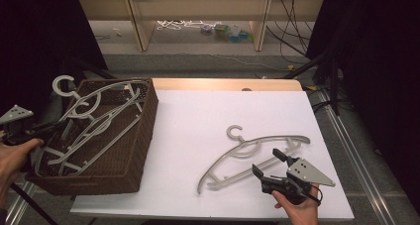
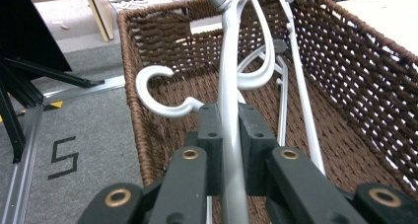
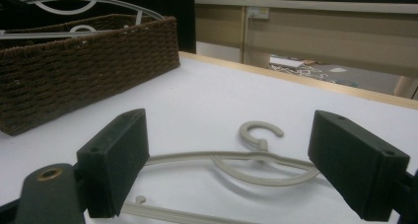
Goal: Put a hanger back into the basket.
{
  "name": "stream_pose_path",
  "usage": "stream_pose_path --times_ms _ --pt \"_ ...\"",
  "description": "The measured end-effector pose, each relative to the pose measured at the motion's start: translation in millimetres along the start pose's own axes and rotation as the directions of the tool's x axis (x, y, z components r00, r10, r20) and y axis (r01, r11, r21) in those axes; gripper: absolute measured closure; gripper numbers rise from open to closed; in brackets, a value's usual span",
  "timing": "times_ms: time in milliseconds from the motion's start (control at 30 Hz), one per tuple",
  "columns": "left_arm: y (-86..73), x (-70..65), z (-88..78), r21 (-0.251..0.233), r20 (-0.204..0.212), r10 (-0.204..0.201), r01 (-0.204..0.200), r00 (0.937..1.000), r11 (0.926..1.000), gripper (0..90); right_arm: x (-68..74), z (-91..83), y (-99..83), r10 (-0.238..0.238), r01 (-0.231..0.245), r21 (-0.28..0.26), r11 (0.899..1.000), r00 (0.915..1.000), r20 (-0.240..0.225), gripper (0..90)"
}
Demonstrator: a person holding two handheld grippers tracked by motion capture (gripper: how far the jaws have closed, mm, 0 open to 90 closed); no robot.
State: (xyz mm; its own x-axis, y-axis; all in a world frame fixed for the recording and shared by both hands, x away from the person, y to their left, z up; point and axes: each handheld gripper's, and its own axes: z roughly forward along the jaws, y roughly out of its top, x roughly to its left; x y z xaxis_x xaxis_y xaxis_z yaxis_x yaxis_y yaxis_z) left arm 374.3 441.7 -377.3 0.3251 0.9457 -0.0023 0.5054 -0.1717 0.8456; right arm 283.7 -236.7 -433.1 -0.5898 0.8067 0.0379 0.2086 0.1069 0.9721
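My left gripper [image 1: 47, 127] is closed tight on the arm of a grey hanger [image 2: 229, 110], and this hanger is in the brown woven basket [image 1: 141, 136] at the left side of the table [image 1: 198, 121], together with other light hangers [image 1: 94, 131] that cross over it. My right gripper [image 1: 270, 163] has its jaws wide apart and holds nothing; it rests low on the table, just before the beige hanger [image 1: 252, 155] that lies flat on the white surface, with the hook [image 3: 259, 132] pointing away from me.

I think the danger is mostly in the basket. The hangers there are tangled, so if I lift the grey one, its hook or its lower bar can catch another hanger and pull it out too, or drag the basket over the edge, because the basket already stands partly off the table. The grip is on a thin round bar, so the hanger may turn between the pads.

On the right side, the beige hanger lies very flat. If I close on it too high, the pads may slide over it and only push it away
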Motion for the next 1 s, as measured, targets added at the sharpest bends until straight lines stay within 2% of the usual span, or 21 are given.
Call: stream_pose_path --times_ms 100,233,300,400,433,467,500,533,567,600,633,700,800,867,900,933,1000 --pt "0.4 0.2 5.9 0.037 -0.011 0.012 -0.012 0.9999 0.9992 81.8 -0.3 -0.3 -0.2 0.000 0.000 0.008 1.000 1.0000 -0.006 16.5" --pt "0.3 -2.6 12.6 0.082 0.001 0.042 -0.042 0.9991 0.9957 81.8 -0.5 0.5 -0.4 0.005 -0.005 0.001 1.000 0.9999 -0.009 16.5" --pt "0.5 -4.2 15.5 0.089 0.004 0.043 -0.044 0.9990 0.9950 81.8 -0.5 -0.4 -0.3 0.003 -0.003 0.014 1.000 1.0000 -0.004 16.5" --pt "1.9 -5.7 18.5 0.103 0.004 0.054 -0.054 0.9986 0.9932 81.7 -0.2 0.4 -0.3 -0.001 0.001 0.000 1.000 1.0000 -0.006 16.6" --pt "2.6 -6.6 19.6 0.113 -0.013 0.074 -0.072 0.9972 0.9910 81.7 -0.2 0.3 -0.5 0.000 0.000 0.003 1.000 1.0000 -0.006 16.5" --pt "3.7 -5.3 18.2 0.168 -0.007 0.108 -0.105 0.9941 0.9802 81.7 -0.2 0.2 -0.5 0.001 -0.001 0.002 1.000 1.0000 -0.006 16.6" --pt "2.5 -8.7 22.7 0.128 -0.007 0.059 -0.057 0.9983 0.9901 81.6 -0.3 0.2 -0.3 -0.001 0.001 0.001 1.000 1.0000 -0.005 16.5" --pt "4.0 -6.0 21.2 0.183 0.003 0.101 -0.100 0.9949 0.9780 81.5 -0.3 -0.1 0.0 -0.004 0.004 0.002 1.000 1.0000 0.001 16.6" --pt "3.0 -8.1 24.6 0.175 -0.001 0.074 -0.072 0.9973 0.9819 81.2 -0.2 0.3 -0.2 0.000 0.000 0.000 1.000 1.0000 -0.006 16.5" --pt "2.6 -5.9 25.1 0.200 -0.002 0.113 -0.110 0.9936 0.9736 80.9 -0.2 0.2 -0.3 -0.001 0.001 0.001 1.000 1.0000 -0.006 16.5" --pt "2.7 -5.9 25.7 0.221 -0.006 0.112 -0.108 0.9937 0.9693 81.0 -0.1 -0.2 -0.2 -0.002 0.002 0.004 1.000 1.0000 -0.001 16.6" --pt "2.7 -6.8 27.4 0.216 -0.006 0.109 -0.105 0.9940 0.9706 80.9 0.3 0.9 -0.3 0.008 -0.008 -0.011 1.000 0.9999 -0.013 16.6" --pt "3.7 -8.9 28.1 0.242 -0.014 0.134 -0.127 0.9909 0.9619 80.6 -0.2 -0.1 -0.2 -0.001 0.001 0.003 1.000 1.0000 -0.003 16.6" --pt "3.0 -9.3 30.3 0.258 -0.013 0.134 -0.126 0.9909 0.9580 80.1 -0.1 0.0 0.1 -0.001 0.001 0.001 1.000 1.0000 -0.002 16.6" --pt "2.4 -9.6 32.3 0.252 -0.015 0.126 -0.118 0.9920 0.9606 79.8 -0.1 0.0 0.1 -0.004 0.004 0.001 1.000 1.0000 -0.001 16.6" --pt "3.5 -9.3 32.4 0.267 -0.015 0.125 -0.116 0.9921 0.9567 79.7 0.1 0.1 0.0 -0.003 0.003 0.002 1.000 1.0000 -0.006 16.6" --pt "3.5 -9.7 34.6 0.269 -0.018 0.129 -0.120 0.9914 0.9557 79.5 -0.1 -0.2 0.0 -0.004 0.004 0.002 1.000 1.0000 -0.001 16.7"
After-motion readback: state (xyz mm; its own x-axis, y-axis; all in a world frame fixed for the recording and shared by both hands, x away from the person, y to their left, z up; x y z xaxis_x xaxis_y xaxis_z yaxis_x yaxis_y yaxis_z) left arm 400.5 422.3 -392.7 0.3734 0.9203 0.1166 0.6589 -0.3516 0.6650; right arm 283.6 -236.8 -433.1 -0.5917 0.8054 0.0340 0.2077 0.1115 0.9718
